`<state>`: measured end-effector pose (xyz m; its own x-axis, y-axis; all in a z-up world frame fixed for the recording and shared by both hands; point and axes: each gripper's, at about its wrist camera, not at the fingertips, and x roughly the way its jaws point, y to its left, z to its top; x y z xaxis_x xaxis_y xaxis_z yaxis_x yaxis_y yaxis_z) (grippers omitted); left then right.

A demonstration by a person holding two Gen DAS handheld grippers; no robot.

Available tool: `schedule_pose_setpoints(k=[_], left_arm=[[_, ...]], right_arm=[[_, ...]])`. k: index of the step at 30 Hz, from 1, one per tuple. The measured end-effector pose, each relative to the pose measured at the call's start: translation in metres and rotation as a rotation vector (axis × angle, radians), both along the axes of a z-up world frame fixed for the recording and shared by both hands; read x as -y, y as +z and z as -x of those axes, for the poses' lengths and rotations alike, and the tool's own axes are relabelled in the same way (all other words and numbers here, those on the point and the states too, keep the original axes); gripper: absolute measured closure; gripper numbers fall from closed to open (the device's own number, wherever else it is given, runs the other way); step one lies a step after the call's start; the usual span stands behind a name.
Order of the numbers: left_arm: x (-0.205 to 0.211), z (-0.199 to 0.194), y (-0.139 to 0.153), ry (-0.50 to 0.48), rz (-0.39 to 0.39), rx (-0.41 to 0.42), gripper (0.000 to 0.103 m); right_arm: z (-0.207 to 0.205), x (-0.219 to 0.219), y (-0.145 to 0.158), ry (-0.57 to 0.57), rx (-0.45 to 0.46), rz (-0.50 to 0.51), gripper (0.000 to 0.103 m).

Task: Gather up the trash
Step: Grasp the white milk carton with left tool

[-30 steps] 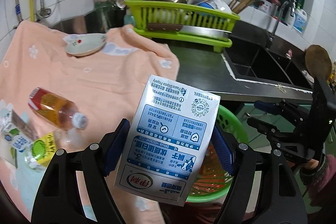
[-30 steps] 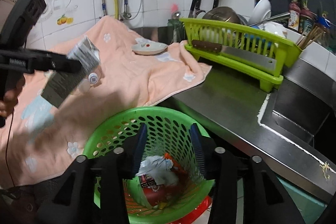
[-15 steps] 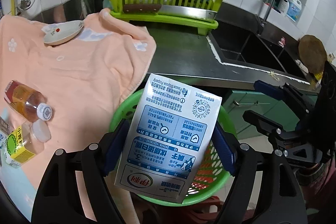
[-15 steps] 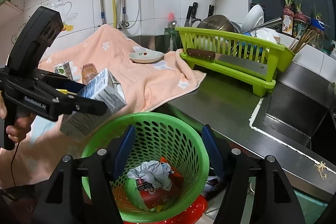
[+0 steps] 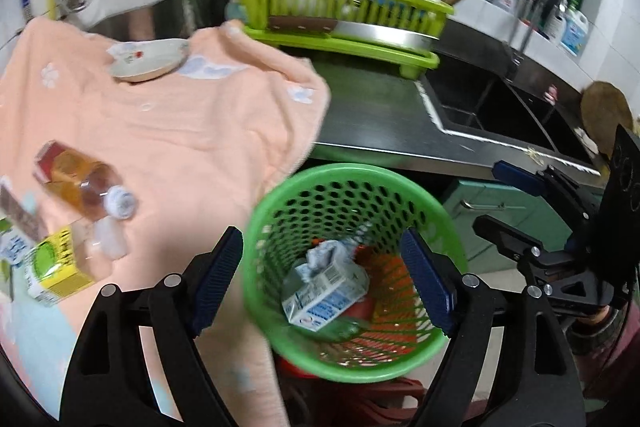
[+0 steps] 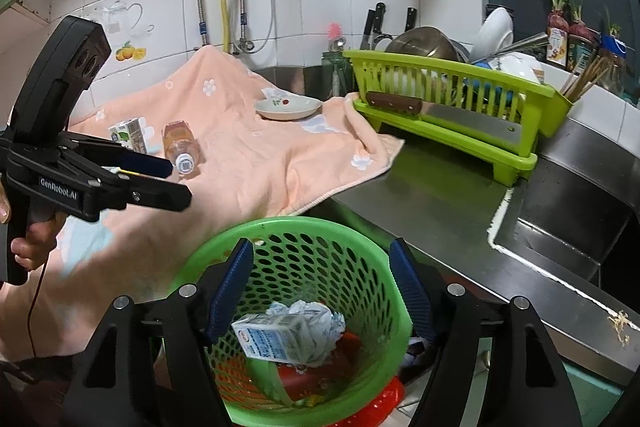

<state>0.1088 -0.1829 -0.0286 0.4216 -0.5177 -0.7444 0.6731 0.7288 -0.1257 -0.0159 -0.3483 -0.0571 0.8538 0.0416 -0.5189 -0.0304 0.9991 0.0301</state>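
So the milk carton (image 5: pixel 325 297) is lying in the green basket (image 5: pixel 280 195), on top of a crumpled paper wad (image 6: pixel 310 311) and some red wrapper stuff. The basket sits on the floor right below the counter (image 6: pixel 420 195) edge, which makes sense since you can just swing trash off the towel (image 5: pixel 180 131) and let go.

Left gripper (image 5: pixel 322 277) hangs right over the basket with its jaws spread wide and nothing between them. Right gripper (image 6: pixel 320 285) is also spread and empty, hovering over the basket from the other side, probably just on standby.

There's more trash on the towel: a bottle (image 5: pixel 82 183) on its side with its cap end facing the basket, a yellow-green carton (image 5: pixel 56 269) just beside it, and another small carton (image 6: pixel 128 135) behind. My guess is the bottle goes next since it's nearest.
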Motion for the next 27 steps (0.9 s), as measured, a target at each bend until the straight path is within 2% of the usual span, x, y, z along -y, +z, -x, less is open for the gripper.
schedule_pose_setpoints(k=[6, 12, 15, 20, 22, 27], left_arm=[[-0.042, -0.014, 0.011, 0.109, 0.002, 0.021, 0.023], [-0.090, -0.031, 0.023, 0.259, -0.026, 0.066, 0.023], [-0.118, -0.043, 0.028, 0.368, -0.060, 0.117, 0.022], [-0.164, -0.067, 0.030, 0.566, -0.082, 0.164, 0.013], [-0.179, -0.076, 0.028, 0.628, -0.088, 0.169, 0.011], [-0.206, -0.104, 0.017, 0.710, -0.087, 0.148, 0.010]], right_arm=[[-0.017, -0.018, 0.003, 0.066, -0.006, -0.010, 0.033], [-0.045, -0.044, 0.006, 0.157, -0.023, -0.035, 0.032], [-0.055, -0.057, 0.010, 0.196, -0.016, -0.031, 0.031], [-0.070, -0.079, 0.017, 0.261, -0.009, -0.018, 0.030], [-0.075, -0.087, 0.019, 0.279, -0.008, -0.009, 0.030], [-0.089, -0.108, 0.019, 0.329, -0.015, 0.008, 0.029]])
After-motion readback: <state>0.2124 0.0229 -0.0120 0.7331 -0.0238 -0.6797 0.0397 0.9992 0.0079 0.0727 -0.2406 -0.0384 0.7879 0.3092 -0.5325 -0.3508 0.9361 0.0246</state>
